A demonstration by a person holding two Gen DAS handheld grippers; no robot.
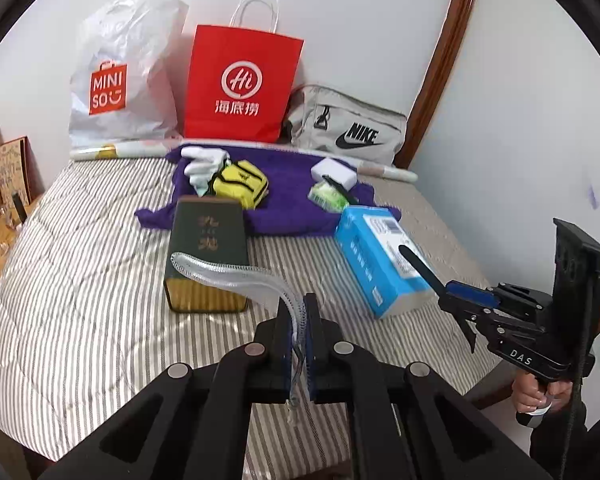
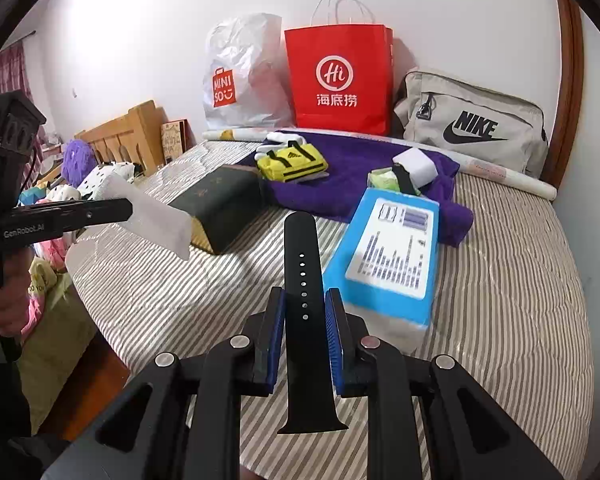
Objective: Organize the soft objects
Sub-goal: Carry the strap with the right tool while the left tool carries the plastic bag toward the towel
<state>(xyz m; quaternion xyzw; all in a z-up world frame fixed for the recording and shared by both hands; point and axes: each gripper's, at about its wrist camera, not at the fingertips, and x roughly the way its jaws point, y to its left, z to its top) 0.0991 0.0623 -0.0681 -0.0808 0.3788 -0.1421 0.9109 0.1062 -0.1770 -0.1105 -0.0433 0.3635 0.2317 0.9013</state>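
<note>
Black watch strap point(image 2: 303, 276) is clamped between the closed right gripper point(image 2: 305, 300), held above the striped bed point(image 2: 500, 280). Left gripper point(image 1: 299, 312) pinches a clear mesh strip point(image 1: 228, 270). Beyond lie a blue box point(image 2: 388, 256), dark book point(image 2: 220, 204) and purple towel point(image 2: 360, 160).

So the bed point(image 2: 500, 280) is wearing a grey-and-white striped quilt and it's carrying everything I'm looking at. A purple towel point(image 2: 352, 168) is lying spread toward the wall end, a dark green box point(image 2: 220, 208) is sitting just in front of its near-left corner, and a blue tissue pack point(image 2: 388, 256) is resting tilted at its near-right edge. Along the wall a rolled paper tube point(image 2: 508, 178) is lying flat, with a white Miniso bag point(image 2: 240, 80), a red paper bag point(image 2: 340, 80) and a grey Nike bag point(image 2: 472, 124) standing behind it.
</note>
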